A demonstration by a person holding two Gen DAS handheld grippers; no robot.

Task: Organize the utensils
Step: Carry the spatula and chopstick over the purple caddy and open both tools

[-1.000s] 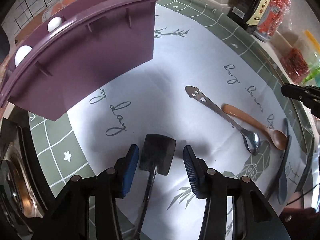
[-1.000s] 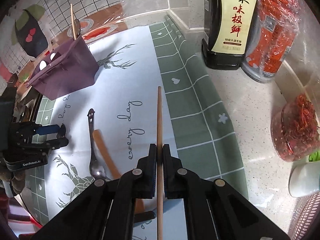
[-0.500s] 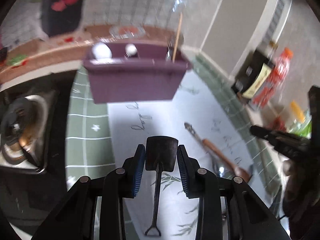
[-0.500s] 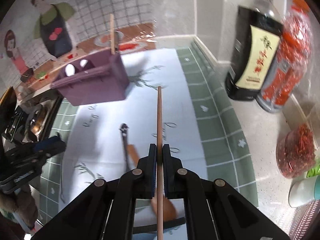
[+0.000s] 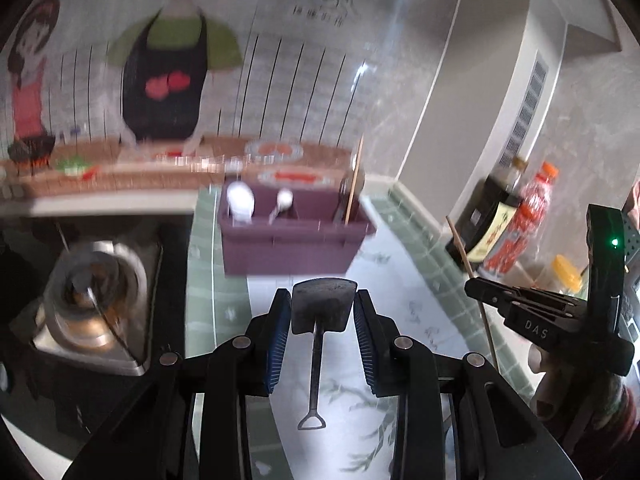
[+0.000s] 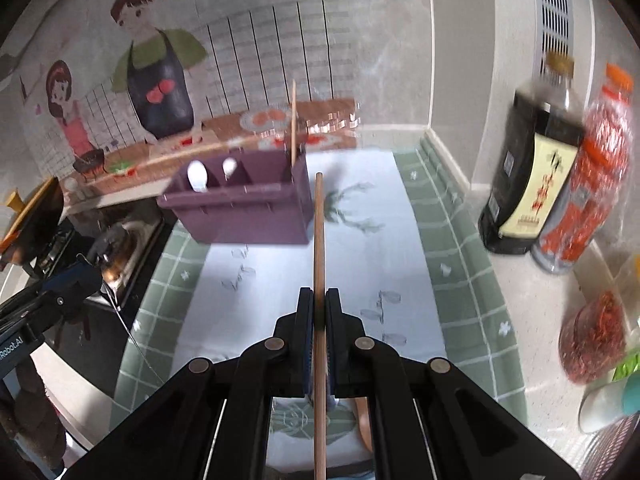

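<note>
Left claw (image 5: 322, 316): half open, clamped on the small black spatula (image 5: 323, 306).
Right claw (image 6: 319, 312): closed tight on a wooden chopstick (image 6: 319, 240).
Purple caddy (image 6: 256, 216): ahead, on the table (image 6: 472, 280).

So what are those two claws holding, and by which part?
The left gripper clamps a small black spatula by its blade edges. The right gripper pinches a wooden chopstick partway along its shaft.

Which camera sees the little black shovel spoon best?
The left wrist view: the black spatula sits in the middle, its blade between the left tool's blue pads, handle hanging down. The right wrist view shows only part of the left tool, not the spatula.
</note>
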